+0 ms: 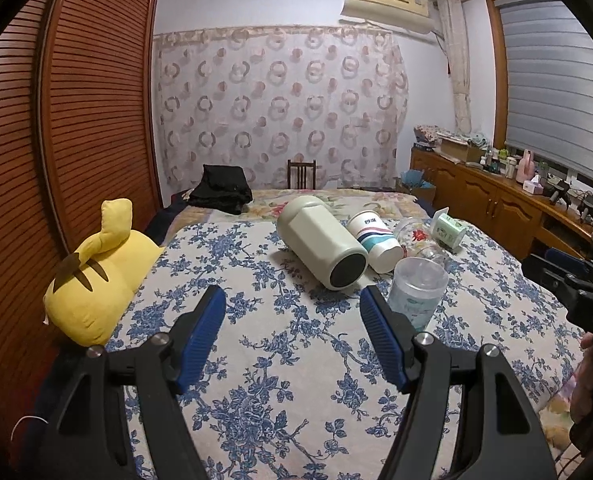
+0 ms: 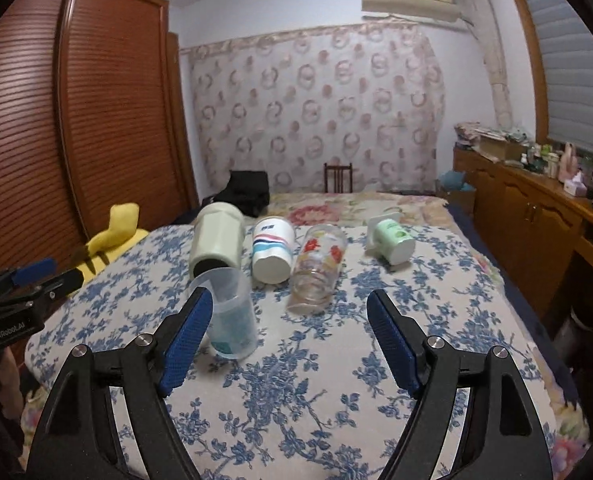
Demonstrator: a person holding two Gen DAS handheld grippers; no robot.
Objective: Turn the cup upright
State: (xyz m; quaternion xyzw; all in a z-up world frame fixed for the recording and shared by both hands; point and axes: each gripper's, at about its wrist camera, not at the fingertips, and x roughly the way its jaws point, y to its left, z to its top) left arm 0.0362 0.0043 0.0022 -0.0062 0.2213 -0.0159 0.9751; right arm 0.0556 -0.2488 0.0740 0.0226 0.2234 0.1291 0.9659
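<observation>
Bedroom: louvred wooden wardrobe at left, patterned curtain centre, air conditioner upper right, blinds right, bed below.

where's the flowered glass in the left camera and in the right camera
Left wrist: flowered glass lies right of centre, mostly hidden behind the striped cup.
Right wrist: flowered glass lies at centre, in full view, right of the striped cup.
Shared landmark: the chair past the bed.
</observation>
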